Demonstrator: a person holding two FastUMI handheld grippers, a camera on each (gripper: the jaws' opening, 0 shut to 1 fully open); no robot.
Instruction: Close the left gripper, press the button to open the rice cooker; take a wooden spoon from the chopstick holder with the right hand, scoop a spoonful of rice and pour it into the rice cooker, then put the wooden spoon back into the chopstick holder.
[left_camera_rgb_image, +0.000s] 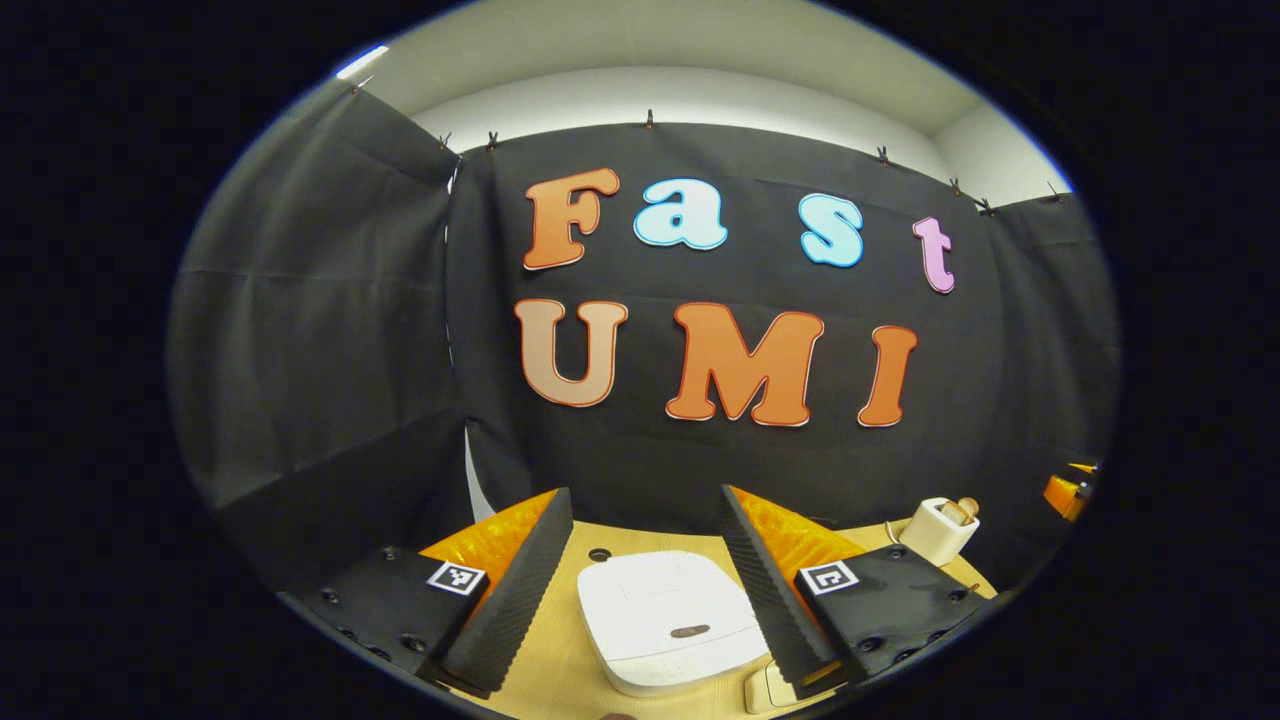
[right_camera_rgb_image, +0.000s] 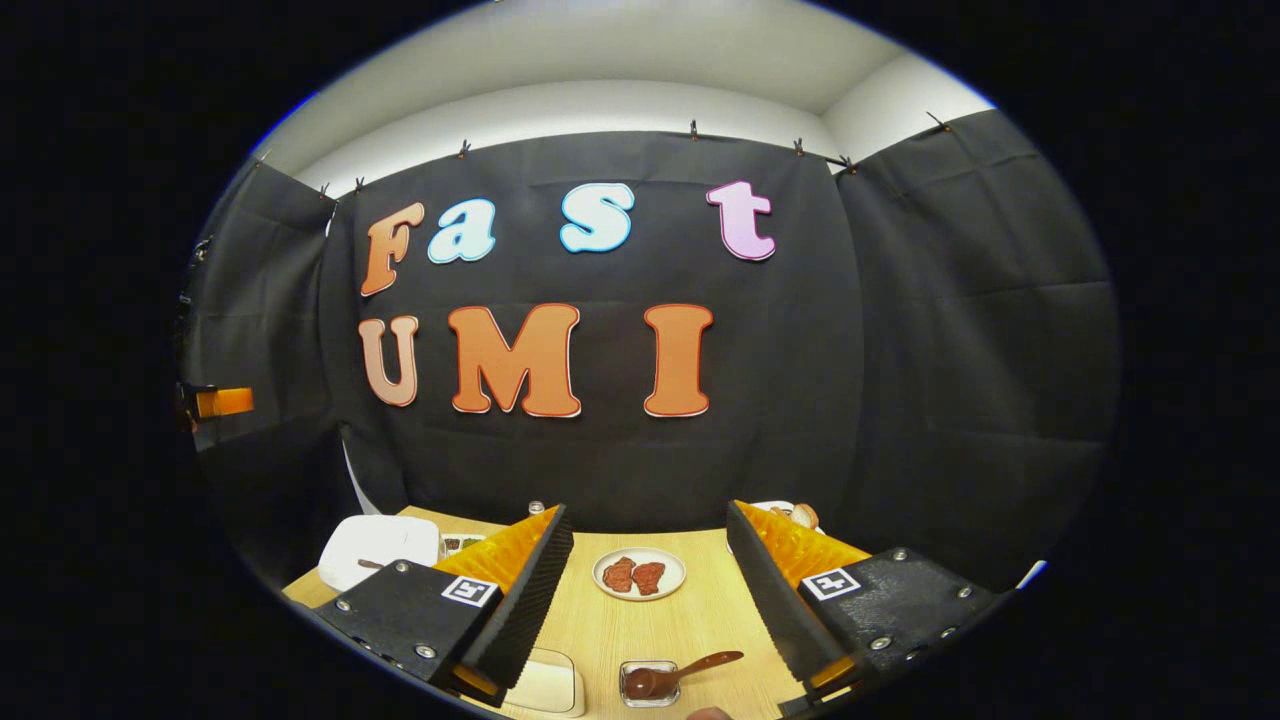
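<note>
While both grippers hang wide open and empty above the table, the shut rice cooker (left_camera_rgb_image: 668, 618) sits low centre between the left gripper (left_camera_rgb_image: 645, 590) fingers, which could straddle its button unless closed first

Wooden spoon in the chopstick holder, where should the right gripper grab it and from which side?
Grip the wooden end sticking out of the holder, coming from above. The holder stands upright and hides the rest, so a straight upward pull looks best.
</note>
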